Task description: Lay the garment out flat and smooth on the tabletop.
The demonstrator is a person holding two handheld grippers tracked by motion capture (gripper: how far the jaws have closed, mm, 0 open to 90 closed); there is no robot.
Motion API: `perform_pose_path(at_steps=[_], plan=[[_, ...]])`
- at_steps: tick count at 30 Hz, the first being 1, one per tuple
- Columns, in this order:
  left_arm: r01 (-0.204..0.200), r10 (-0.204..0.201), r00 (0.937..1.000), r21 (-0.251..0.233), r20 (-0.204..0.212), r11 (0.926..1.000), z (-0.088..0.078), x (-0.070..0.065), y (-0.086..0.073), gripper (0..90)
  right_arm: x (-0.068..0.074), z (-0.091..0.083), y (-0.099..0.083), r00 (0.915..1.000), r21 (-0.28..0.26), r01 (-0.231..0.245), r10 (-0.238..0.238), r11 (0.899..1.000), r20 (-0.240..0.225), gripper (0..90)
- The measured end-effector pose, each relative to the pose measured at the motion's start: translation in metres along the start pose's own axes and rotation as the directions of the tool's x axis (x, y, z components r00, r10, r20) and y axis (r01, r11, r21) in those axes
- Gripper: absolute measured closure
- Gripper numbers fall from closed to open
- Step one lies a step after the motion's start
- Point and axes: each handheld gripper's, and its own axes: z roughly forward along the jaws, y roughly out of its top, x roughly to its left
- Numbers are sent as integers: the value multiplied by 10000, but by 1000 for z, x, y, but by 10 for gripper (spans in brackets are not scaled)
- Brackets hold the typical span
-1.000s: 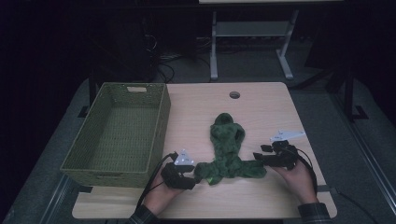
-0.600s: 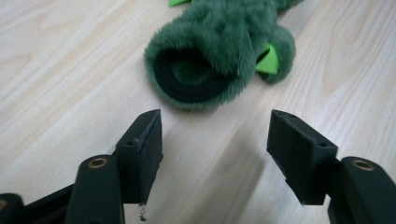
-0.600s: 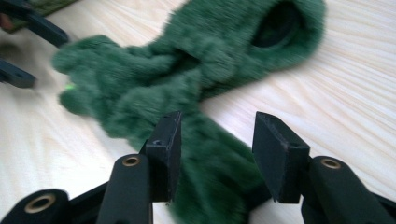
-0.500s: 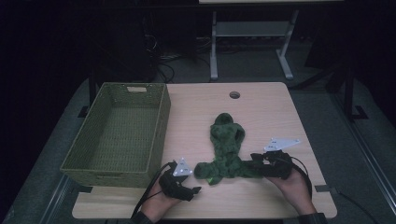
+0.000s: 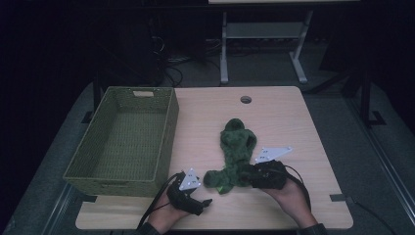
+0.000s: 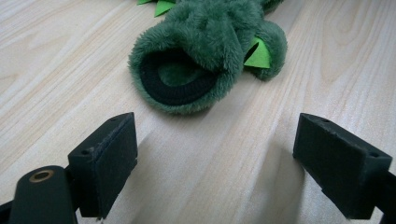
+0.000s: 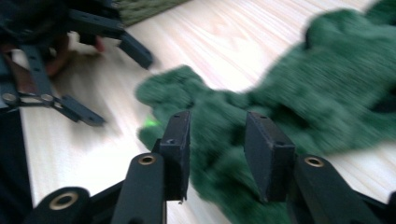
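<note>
Basket (image 5: 122, 139): a green woven one, standing empty at the left of the worktop (image 5: 284, 122), its long side well clear of the toy.

Left tool (image 5: 195, 198): low over the near edge of the worktop, just beside the basket's near corner. Its jaws have just been opening and now stand wide apart and released, with bare wood between the pads (image 6: 109, 163).

Toy from the left tool's camera (image 6: 205, 51): one furry limb end with a dark round sole faces the jaws, just ahead of them and untouched; bright green felt bits show beside it.

Green plush toy (image 5: 234, 154): lies sprawled mid-worktop, head end away from the person, limbs toward the near edge, between the two tools.

Right tool (image 5: 252, 177): pushed into the toy's near-right side. Its jaws have just been closing and the fur sits between the pads (image 7: 180, 140); the blur leaves it unclear whether they press yet.

Risk, thin grip: the right tool may catch only loose fur, so the toy could slide out when lifted.

Risk, drag: a one-sided hold on a floppy body would let the far end trail across the wood and snag on the basket rim.

Risk, collision: the tools work close together near the worktop's edge, so a quick sweep leftward could knock one against the other.
</note>
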Motion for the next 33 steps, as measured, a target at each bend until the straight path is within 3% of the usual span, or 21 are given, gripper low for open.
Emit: perform_pose_path(at_steps=[8,19,22,23,28,33], plan=[[0,0,10000,11,43,10000,0,0,0,131,27,27,19,9931,125,703,-688,9974,-951,665],[-15,15,10000,8,48,10000,0,0,0,130,42,61,30,9830,528,1288,-1205,9903,-1383,673],[-37,37,10000,6,33,10000,0,1,0,131,44,68,30,9828,713,1355,-1249,9882,-1359,676],[-34,34,10000,7,37,10000,0,1,0,131,43,76,30,9805,885,1602,-1481,9831,-1290,678],[-84,84,10000,56,29,9999,-1,1,0,131,43,93,26,9796,1336,1788,-1636,9748,-1171,678],[-170,170,9999,75,25,9998,-1,1,0,131,48,99,24,9737,1455,2251,-2172,9634,-684,729]])
